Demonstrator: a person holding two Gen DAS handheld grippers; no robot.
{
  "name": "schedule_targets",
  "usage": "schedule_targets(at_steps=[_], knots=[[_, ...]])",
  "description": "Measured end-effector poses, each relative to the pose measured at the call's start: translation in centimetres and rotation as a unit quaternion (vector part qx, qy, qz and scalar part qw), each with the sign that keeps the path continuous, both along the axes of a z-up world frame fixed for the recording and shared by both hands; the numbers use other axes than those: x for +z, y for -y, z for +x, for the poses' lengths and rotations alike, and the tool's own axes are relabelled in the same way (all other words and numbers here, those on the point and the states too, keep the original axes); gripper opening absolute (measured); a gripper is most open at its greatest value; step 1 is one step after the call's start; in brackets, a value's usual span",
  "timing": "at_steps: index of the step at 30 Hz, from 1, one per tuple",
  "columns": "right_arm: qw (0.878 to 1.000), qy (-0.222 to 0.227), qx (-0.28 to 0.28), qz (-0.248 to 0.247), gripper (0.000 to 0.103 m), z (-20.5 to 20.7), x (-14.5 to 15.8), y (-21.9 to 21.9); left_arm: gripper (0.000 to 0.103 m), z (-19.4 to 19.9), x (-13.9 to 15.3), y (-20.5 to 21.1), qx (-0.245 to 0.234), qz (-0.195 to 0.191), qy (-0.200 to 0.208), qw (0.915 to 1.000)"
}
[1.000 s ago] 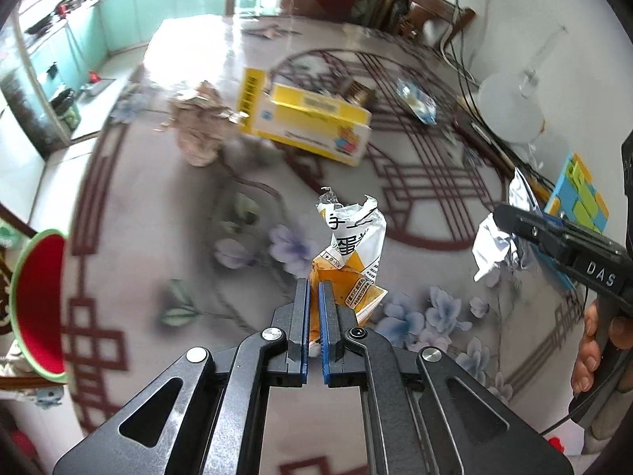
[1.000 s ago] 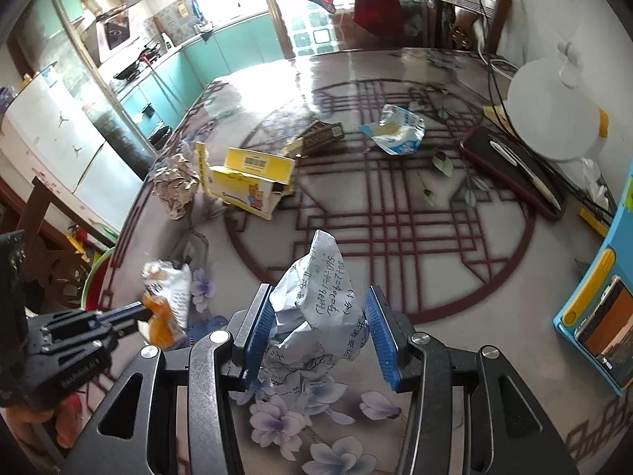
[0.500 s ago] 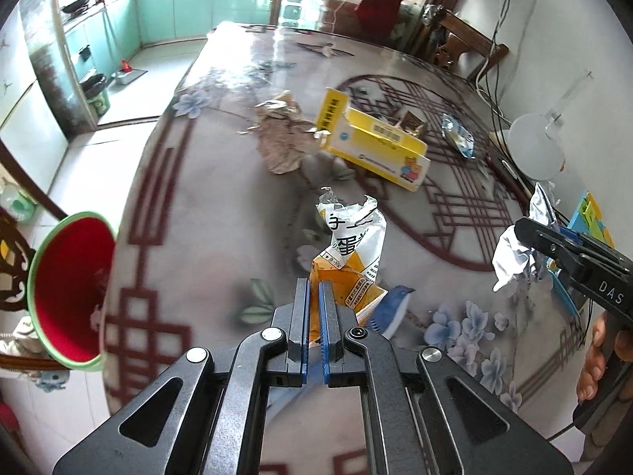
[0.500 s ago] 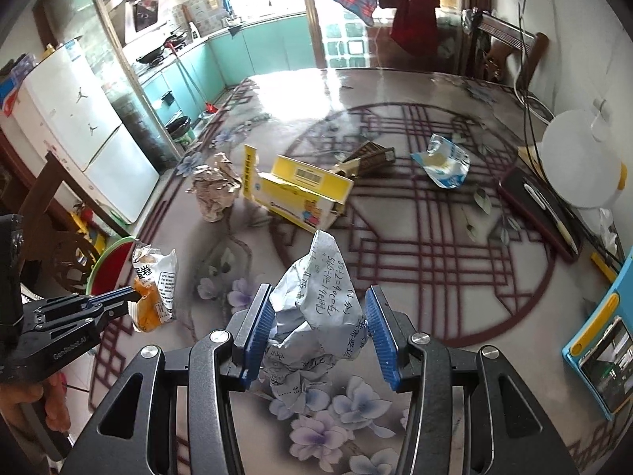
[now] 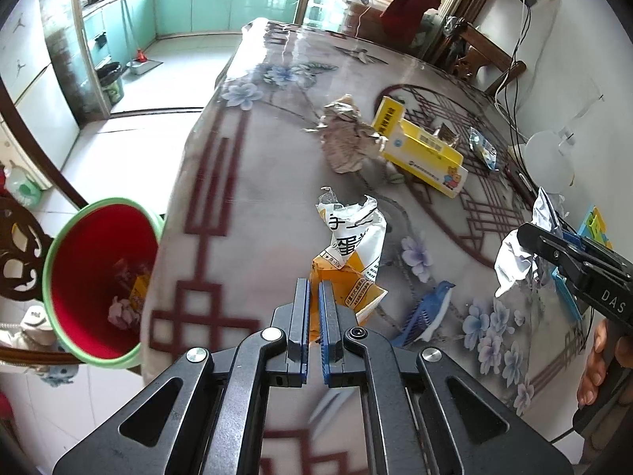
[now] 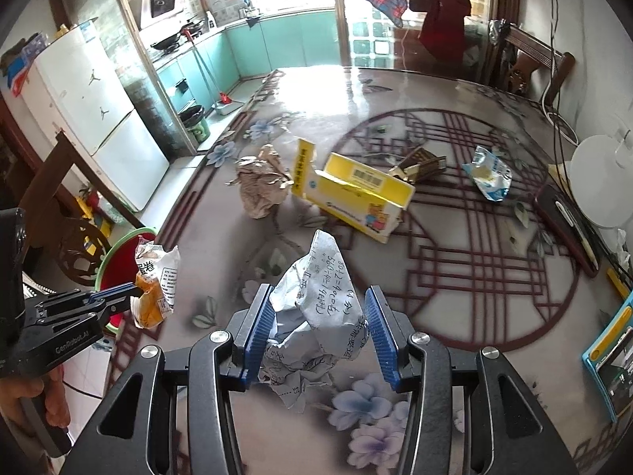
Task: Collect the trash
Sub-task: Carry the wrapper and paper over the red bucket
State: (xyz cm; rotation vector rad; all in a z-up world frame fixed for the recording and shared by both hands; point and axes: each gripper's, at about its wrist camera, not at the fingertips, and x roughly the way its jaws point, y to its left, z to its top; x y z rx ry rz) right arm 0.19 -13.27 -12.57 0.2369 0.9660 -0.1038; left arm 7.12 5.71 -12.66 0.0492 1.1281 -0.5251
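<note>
Left tongs (image 5: 313,318) pinch a snack wrapper (image 5: 352,253) above the table edge (image 5: 158,277); right tongs (image 6: 319,330) clamp crumpled paper (image 6: 316,312). Best practice: carry each load fully over the red bin (image 5: 95,277) beside the table before releasing.

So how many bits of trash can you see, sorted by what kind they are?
Crumpled paper: 2, white ball, brown wad
Wrappers: 2, orange-white, blue-white
Boxes: 2, yellow, small brown
Total: 6
</note>
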Motion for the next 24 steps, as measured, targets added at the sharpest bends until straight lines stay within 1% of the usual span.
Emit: schedule_targets(at_steps=[8,16,24], knots=[[1.0,-0.001,0.007,-0.006,0.045,1.6,0.1,-3.1,0.004,1.6,-0.9,-3.7,0.019,0.005,-0.006,0.9998],[1.0,0.002,0.023,-0.01,0.045,3.9,0.3,-6.8,0.004,3.2,-2.1,-8.9,0.051,0.012,-0.016,0.9985],[0.998,0.008,0.066,-0.007,0.045,6.2,0.5,-12.5,0.004,4.5,-3.9,-14.0,0.088,0.028,-0.026,0.9954]])
